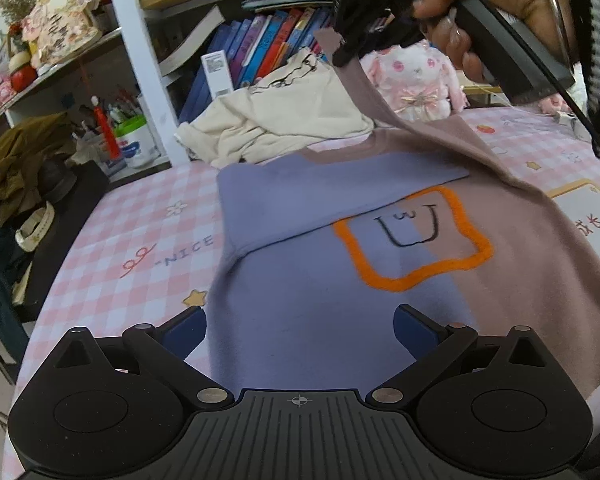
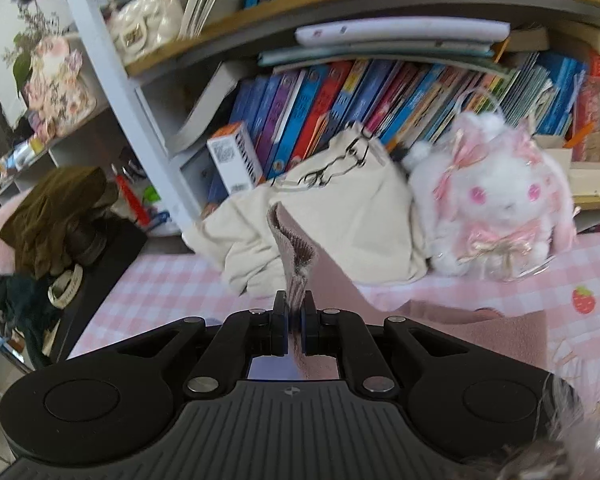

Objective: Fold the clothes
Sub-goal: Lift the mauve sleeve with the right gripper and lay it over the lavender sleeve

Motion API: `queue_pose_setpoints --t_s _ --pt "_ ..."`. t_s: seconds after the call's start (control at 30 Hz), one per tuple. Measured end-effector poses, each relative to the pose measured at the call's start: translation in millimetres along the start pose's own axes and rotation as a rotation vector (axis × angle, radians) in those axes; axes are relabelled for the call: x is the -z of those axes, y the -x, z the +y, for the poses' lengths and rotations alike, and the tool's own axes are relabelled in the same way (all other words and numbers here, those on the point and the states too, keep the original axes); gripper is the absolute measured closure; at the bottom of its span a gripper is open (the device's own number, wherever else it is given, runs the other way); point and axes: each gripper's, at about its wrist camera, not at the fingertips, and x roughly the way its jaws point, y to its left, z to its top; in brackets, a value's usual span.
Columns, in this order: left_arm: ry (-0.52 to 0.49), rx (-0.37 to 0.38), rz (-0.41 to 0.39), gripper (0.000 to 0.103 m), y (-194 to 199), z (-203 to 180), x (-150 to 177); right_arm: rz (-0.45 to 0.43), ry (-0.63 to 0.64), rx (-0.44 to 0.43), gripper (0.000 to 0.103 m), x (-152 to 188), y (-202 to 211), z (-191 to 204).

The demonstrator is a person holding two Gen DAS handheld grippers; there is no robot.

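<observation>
A two-tone sweater (image 1: 308,300), purple on the left and mauve on the right with an orange square drawing, lies on the pink checked table (image 1: 140,240). Its purple sleeve (image 1: 332,184) is folded across the chest. My left gripper (image 1: 300,328) hovers open over the purple lower part, nothing between its fingers. My right gripper (image 2: 295,320) is shut on the ribbed cuff of the mauve sleeve (image 2: 296,256). In the left wrist view that right gripper (image 1: 342,54), held by a hand (image 1: 496,4), lifts the mauve sleeve (image 1: 412,120) high above the sweater's far right.
A crumpled cream garment (image 1: 284,120) lies at the table's far edge in front of a bookshelf (image 1: 260,44). A pink and white plush rabbit (image 2: 496,200) sits to its right. An olive cloth pile (image 1: 16,160) and pen pot (image 1: 136,140) stand left.
</observation>
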Motion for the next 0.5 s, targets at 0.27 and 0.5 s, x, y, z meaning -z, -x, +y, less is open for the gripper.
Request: queue_pose_setpoints --t_s 0.27,0.5 --pt "0.035 -0.002 0.013 0.002 -3 13 2 0.022 0.014 0.002 0.097 5 -16 13" --pt "0.031 0.000 0.016 0.002 -2 17 5 0.054 -0.004 -0.023 0.097 13 -23 19"
